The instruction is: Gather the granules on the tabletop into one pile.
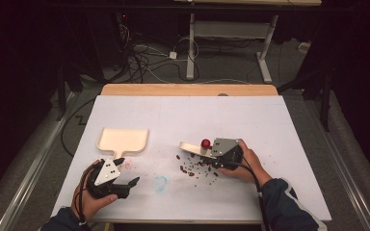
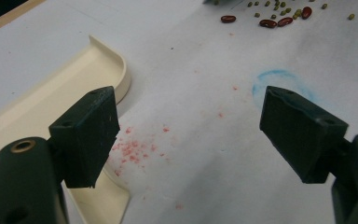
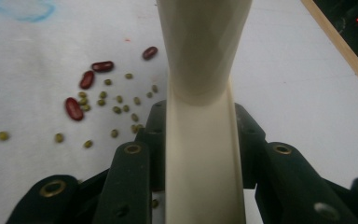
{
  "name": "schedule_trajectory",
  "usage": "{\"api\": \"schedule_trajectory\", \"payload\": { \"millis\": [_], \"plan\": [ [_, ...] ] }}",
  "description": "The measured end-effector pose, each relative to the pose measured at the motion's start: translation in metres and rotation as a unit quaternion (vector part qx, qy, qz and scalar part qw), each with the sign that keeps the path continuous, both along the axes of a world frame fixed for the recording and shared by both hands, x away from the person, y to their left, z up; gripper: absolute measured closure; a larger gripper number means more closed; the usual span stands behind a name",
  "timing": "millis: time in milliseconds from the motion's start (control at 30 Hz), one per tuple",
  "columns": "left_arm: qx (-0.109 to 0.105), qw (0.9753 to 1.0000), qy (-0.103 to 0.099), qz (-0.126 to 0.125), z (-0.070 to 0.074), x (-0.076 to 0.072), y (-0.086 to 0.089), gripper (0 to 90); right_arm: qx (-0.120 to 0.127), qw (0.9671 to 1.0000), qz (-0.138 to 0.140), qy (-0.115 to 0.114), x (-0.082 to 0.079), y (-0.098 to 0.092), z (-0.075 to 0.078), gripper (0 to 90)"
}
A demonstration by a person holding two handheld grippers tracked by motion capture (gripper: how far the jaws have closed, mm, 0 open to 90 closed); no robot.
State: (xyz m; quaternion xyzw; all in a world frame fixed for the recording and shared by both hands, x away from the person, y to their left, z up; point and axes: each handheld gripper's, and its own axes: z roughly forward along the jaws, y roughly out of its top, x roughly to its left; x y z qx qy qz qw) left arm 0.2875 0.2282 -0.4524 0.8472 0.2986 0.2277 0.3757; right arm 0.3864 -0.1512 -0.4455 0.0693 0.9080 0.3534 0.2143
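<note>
Between the jaws of your right tool [image 3: 200, 154] sits the cream handle of a small scoop [image 3: 203, 70], clenched tight; the scoop's wider part runs straight ahead from the jaws, low over the white worktop [image 1: 270, 125]. On the high view a red knob [image 1: 205, 143] shows just beside that tool's grey plate, at the scoop.

Beside the right tool's jaws, on their left as its own camera looks, lie scattered beans [image 3: 103, 100]: a few dark red kidney-shaped ones and many small green ones, loose on the worktop. Some lie touching or nearly under the jaw links. Farther off, same side, a blue smudge [image 3: 23, 9] marks the sheet.

Your left tool [image 2: 186, 135] is released, jaws wide apart, nothing between them. Just beside its left jaw lies a cream dustpan tray [image 2: 51, 93], its rounded corner rim partly hidden behind that jaw. Straight ahead between the jaws: pink specks [image 2: 135, 149] on the sheet, then the blue ring near the right jaw, with the beans well beyond it.

Nothing stands between the two tools besides the bean scatter and the stains.
</note>
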Motion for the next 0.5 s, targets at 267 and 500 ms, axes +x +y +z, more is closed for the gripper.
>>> {"api": "schedule_trajectory", "payload": {
  "millis": [267,500],
  "plan": [
    [0.001,1.0000,0.000,0.000,0.000,-0.001,0.000,19.2,-0.001,0.9999,0.008,-0.010,-0.009,-0.004,0.004,66.5],
    [0.001,1.0000,-0.002,0.001,0.001,-0.001,0.001,19.3,0.022,0.9993,-0.007,-0.028,-0.006,-0.010,0.012,67.0]
  ]
}}
